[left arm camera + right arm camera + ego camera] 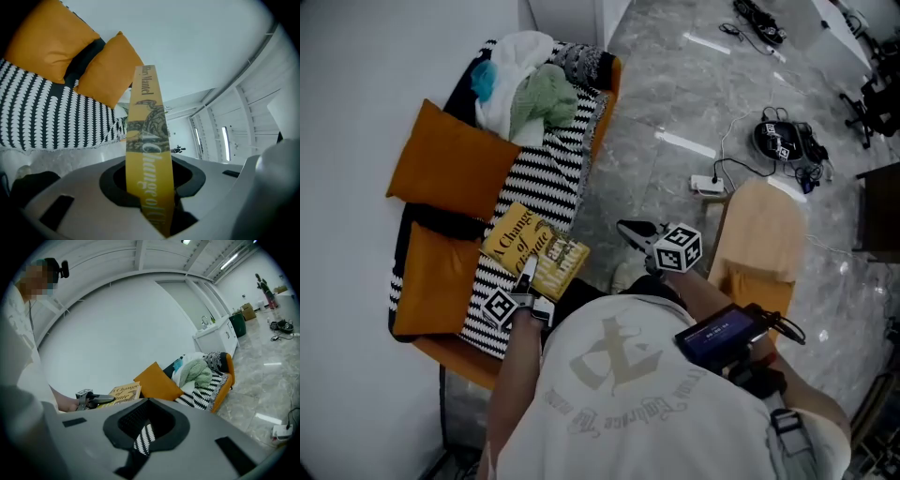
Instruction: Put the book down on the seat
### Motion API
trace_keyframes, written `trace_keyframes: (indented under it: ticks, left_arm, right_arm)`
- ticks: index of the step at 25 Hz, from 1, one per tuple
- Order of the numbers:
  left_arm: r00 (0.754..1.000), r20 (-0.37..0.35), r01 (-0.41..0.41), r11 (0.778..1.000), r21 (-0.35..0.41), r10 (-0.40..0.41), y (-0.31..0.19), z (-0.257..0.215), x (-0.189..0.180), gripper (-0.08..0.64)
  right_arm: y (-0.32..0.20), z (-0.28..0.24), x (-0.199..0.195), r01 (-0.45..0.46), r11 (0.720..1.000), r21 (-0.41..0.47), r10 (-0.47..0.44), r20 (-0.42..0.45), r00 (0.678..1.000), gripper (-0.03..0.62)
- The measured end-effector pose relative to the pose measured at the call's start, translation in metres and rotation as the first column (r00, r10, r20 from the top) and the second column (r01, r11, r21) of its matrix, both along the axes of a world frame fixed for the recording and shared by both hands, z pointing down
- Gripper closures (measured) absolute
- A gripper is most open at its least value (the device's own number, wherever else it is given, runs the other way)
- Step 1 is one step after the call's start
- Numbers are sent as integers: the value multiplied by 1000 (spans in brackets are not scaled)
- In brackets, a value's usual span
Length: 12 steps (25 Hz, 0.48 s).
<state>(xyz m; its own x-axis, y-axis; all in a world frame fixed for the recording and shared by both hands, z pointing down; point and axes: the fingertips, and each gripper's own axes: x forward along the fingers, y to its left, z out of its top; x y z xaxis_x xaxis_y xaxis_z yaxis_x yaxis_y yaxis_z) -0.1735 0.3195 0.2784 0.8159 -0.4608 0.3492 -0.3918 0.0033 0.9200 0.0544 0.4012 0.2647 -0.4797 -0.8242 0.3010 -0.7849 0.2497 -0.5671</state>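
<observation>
Head view: the left gripper (528, 276) clamps the yellow book (534, 249) by its edge and holds it flat over the striped seat (541, 180) at centre left, beside 2 orange cushions (450, 171) — likely ready for lowering. The right gripper (634, 232) is empty, its jaws barely apart — kept clear.

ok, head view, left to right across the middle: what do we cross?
upper orange cushion → book → right tool → wooden stool
</observation>
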Motion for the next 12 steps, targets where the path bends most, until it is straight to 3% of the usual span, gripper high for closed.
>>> trace_keyframes:
  ticks: [12]
  left_arm:
    - [998, 19, 62, 996, -67, -61, -40, 24, -7, 403]
  right_arm:
    - [-57, 9, 13, 24, 999, -41, -23, 15, 1000, 578]
